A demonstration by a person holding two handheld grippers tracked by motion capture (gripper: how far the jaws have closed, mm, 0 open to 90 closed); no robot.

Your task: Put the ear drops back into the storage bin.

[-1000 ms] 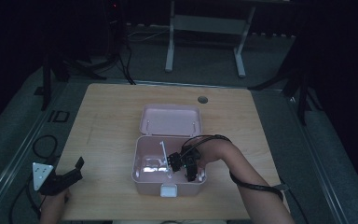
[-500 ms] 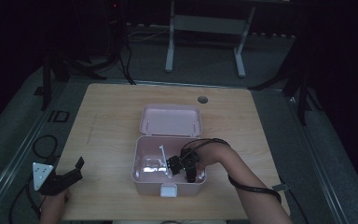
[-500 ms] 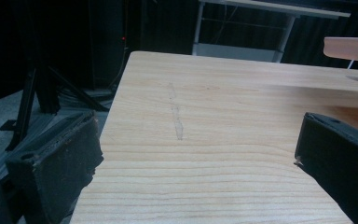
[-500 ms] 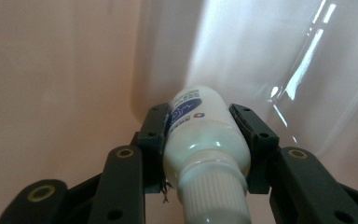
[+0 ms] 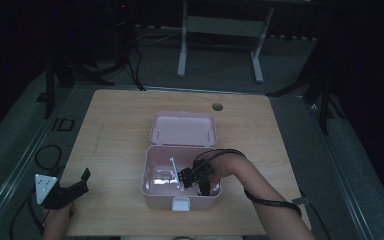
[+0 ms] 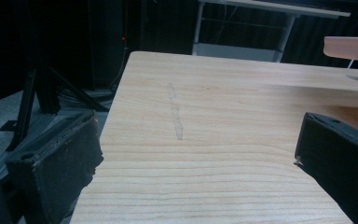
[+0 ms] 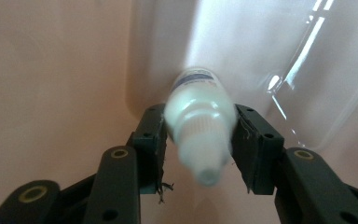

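Note:
An open pink box [image 5: 147, 172] stands mid-table, its lid [image 5: 182, 129] lying back. My right gripper [image 5: 185, 179] reaches down into it. In the right gripper view a small white bottle [image 7: 199, 126] with a ribbed cap sits between the two pads of this gripper [image 7: 198, 140], cap end toward the camera and blurred. The jaws have just been opening a little, and both pads still touch the bottle's sides. My left gripper [image 5: 82, 182] rests at the table's front left corner. Its jaws [image 6: 198, 149] stand wide apart over bare wood with nothing between them.
Inside the box lie a clear plastic piece [image 5: 164, 177] and a thin white stick [image 5: 175, 167]; the clear piece [image 7: 317, 93] lies just beyond the bottle. A white latch [image 5: 181, 204] sits on the box front. A round hole [image 5: 217, 106] marks the table's far side.
The right hand has barely shifted inside the box. The left gripper has stayed where it was.

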